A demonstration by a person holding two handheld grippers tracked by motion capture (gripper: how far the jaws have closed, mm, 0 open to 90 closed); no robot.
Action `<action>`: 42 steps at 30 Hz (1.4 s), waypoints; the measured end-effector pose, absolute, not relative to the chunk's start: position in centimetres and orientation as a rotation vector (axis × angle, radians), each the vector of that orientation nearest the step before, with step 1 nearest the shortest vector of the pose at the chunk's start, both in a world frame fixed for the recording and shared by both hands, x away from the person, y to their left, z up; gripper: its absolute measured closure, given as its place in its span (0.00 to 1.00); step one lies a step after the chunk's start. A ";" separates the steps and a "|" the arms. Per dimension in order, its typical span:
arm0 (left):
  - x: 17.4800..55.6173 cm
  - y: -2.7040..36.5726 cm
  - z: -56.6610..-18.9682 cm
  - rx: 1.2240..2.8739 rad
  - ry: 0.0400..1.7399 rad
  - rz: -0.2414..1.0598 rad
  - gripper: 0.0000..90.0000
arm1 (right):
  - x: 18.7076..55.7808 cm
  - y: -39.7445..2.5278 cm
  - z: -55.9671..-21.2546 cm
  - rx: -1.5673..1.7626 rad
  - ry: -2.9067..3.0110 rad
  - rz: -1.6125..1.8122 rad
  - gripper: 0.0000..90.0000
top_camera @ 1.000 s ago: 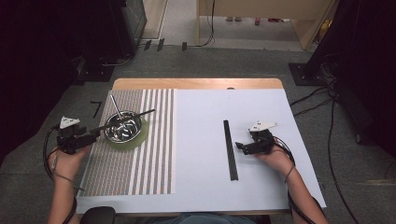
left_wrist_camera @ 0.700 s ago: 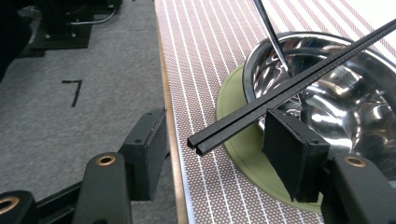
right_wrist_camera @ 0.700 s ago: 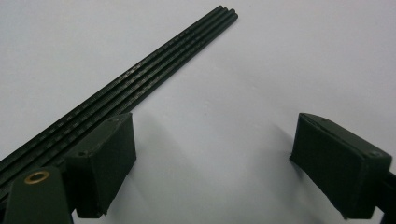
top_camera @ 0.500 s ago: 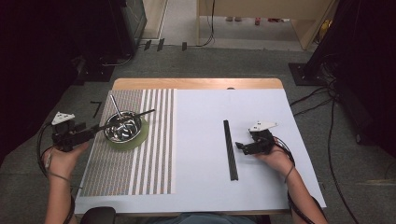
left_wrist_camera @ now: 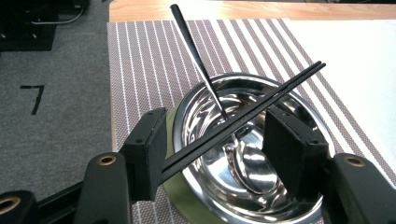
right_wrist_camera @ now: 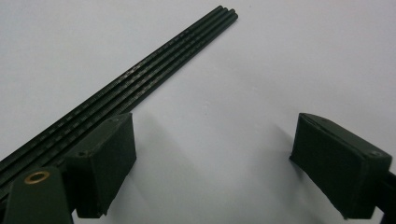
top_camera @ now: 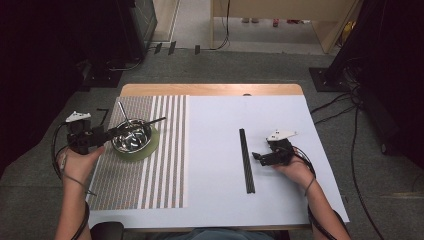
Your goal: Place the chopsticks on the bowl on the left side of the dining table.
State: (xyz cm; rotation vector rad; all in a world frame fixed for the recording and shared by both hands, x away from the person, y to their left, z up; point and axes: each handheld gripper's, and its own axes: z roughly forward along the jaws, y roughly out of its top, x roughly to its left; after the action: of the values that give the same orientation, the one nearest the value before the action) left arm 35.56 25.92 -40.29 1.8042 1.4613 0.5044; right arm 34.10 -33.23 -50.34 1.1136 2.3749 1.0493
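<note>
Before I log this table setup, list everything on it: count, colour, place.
Bowl: one, shiny steel, on the green coaster.
Coaster: one, green, on the striped mat.
Striped mat: one, brown and white, left part of the table.
Spoon: one, steel, standing in the bowl.
Chopsticks over bowl: a black pair, lying across the bowl's rim.
Chopsticks on sheet: black bundle, on the white sheet.
Left gripper: black, open beside the bowl.
Right gripper: black, open beside the bundle.
</note>
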 end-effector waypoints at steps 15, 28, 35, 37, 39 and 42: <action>37.4 23.6 -40.2 1.829 1.442 0.493 0.60 | 34.1 -33.2 -50.3 1.116 2.376 1.049 0.15; 39.8 22.3 -41.2 1.820 1.507 0.408 0.90 | 34.1 -33.2 -50.3 1.116 2.377 1.049 0.15; 40.7 20.7 -41.9 1.881 1.478 0.440 0.98 | 34.1 -33.2 -50.3 1.118 2.377 1.048 0.15; 40.9 20.4 -42.1 1.903 1.463 0.464 1.00 | 34.1 -33.2 -50.3 1.115 2.376 1.048 0.15; 41.1 20.3 -42.4 1.921 1.457 0.464 1.00 | 34.1 -33.2 -50.3 1.113 2.376 1.047 0.15; 41.4 20.1 -42.9 1.948 1.448 0.460 1.00 | 34.1 -33.2 -50.3 1.114 2.377 1.048 0.15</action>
State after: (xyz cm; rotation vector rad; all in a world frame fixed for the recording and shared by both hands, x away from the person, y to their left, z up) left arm 41.39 20.09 -42.90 1.9476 1.4479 0.4600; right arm 34.11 -33.23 -50.32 1.1136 2.3769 1.0476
